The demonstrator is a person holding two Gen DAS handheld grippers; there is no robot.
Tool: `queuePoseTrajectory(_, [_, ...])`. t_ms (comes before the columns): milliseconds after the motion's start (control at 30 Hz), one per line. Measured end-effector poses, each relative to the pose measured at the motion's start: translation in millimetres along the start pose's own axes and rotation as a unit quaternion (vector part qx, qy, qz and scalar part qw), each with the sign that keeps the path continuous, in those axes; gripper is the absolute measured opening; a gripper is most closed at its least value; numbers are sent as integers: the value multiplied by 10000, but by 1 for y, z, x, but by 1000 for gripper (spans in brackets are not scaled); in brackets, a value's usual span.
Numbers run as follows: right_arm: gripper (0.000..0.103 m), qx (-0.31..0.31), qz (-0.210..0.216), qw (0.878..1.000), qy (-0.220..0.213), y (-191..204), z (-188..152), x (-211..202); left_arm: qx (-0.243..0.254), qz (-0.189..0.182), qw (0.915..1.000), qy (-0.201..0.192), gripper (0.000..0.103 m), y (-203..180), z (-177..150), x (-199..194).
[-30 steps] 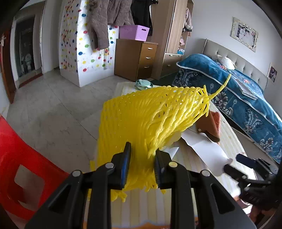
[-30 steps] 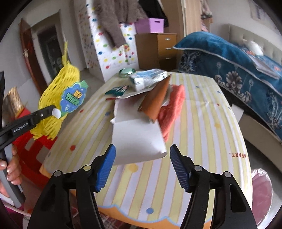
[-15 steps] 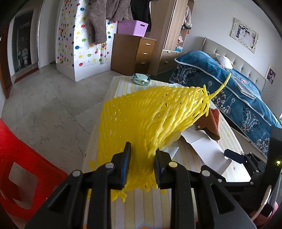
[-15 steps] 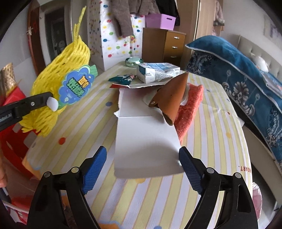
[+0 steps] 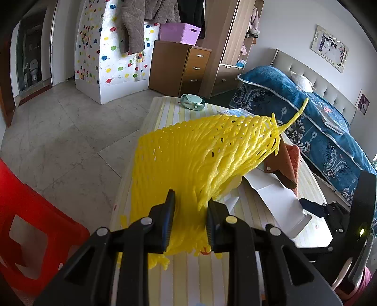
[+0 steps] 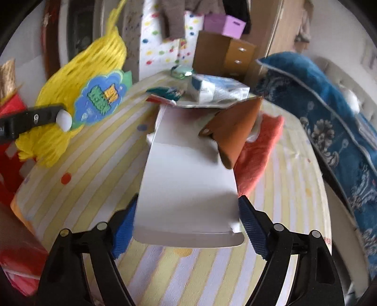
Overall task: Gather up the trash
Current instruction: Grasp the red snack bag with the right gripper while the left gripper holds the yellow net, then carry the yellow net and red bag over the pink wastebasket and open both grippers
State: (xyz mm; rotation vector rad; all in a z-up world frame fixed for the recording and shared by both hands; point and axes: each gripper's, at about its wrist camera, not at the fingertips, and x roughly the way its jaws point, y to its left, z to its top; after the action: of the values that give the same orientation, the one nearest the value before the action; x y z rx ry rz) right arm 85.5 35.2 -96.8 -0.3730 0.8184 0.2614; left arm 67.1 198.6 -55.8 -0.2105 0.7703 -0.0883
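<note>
one white card (image 6: pixel 188 183) points lengthwise away between right tongs (image 6: pixel 188 226).

Yellow foam netting (image 5: pixel 200 160) is looking soft and matt, the white card sheet (image 6: pixel 188 186) is showing smooth and slightly glossy, fuzzy orange cloth (image 6: pixel 259 150) is lying beside it, the worktop (image 6: pixel 282 211) wearing striped fabric.

A bedroom in daylight: pale marble-look floor tiles (image 5: pixel 70 131), a white polka-dot cabinet (image 5: pixel 110 56) with a brown coat (image 5: pixel 139 21) hung over it, a wooden drawer chest (image 5: pixel 181 68) topped by a lilac bin (image 5: pixel 180 33), and a bed under a blue quilt (image 5: pixel 313 131) along the white wall.
</note>
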Motion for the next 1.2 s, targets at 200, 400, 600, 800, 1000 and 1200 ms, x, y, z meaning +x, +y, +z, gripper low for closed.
queuePoseTrajectory(200, [55, 105, -335, 9988, -347, -2, -2, -19, 30, 69, 9999, -67, 22, -3, -3, -14])
queuePoseTrajectory(400, [12, 453, -347, 9960, -689, -18, -1, -47, 87, 121, 9996, -224, 22, -10, -6, -34])
queuePoseTrajectory(600, [4, 755, -155, 9922, -977, -42, -7, -80, 178, 106, 9991, -380, 22, -22, -4, -49])
queuePoseTrajectory(800, [4, 861, 249, 9915, -944, -58, -22, -101, 284, 77, 9986, -429, 22, -34, -6, -56])
queuePoseTrajectory(1000, [1, 870, 557, 9885, -1105, -67, -37, -129, 360, 56, 9981, -491, 22, -48, -6, -63])
queuePoseTrajectory(1200, [0, 884, 262, 9835, -1556, -72, -43, -157, 559, -133, 9968, -547, 22, -73, -5, -66])
